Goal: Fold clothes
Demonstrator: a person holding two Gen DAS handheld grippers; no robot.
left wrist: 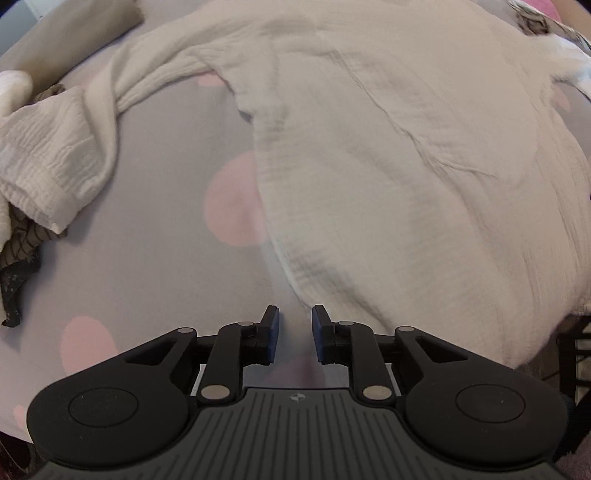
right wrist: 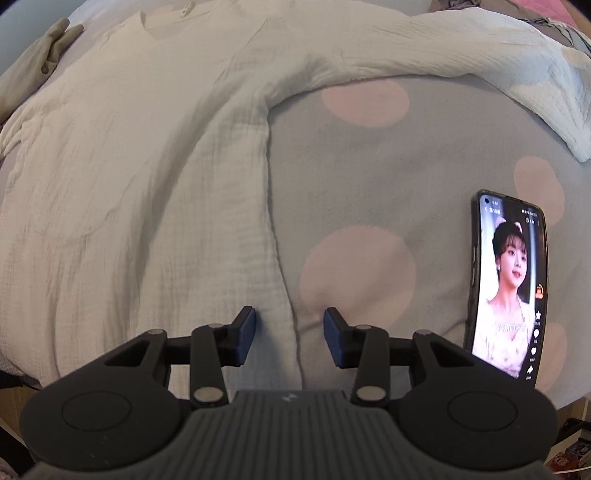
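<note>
A cream crinkled long-sleeved top (left wrist: 406, 166) lies spread flat on a grey bedsheet with pink dots (left wrist: 155, 258). In the left wrist view one sleeve (left wrist: 166, 70) runs off to the left and ends in a bunched cuff (left wrist: 44, 177). My left gripper (left wrist: 295, 332) points down just off the top's lower corner, jaws a little apart over bare sheet, holding nothing. In the right wrist view the top (right wrist: 129, 184) fills the left half, and its other sleeve (right wrist: 443, 66) stretches right. My right gripper (right wrist: 290, 338) is open, and the top's side edge runs between its fingers untouched.
A phone (right wrist: 509, 288) with a lit screen lies on the bedsheet (right wrist: 369, 184) right of my right gripper. Dark patterned cloth (left wrist: 18, 266) and a beige cloth (left wrist: 74, 29) lie at the left. The bed's edge and dark furniture (left wrist: 572, 350) show at the lower right.
</note>
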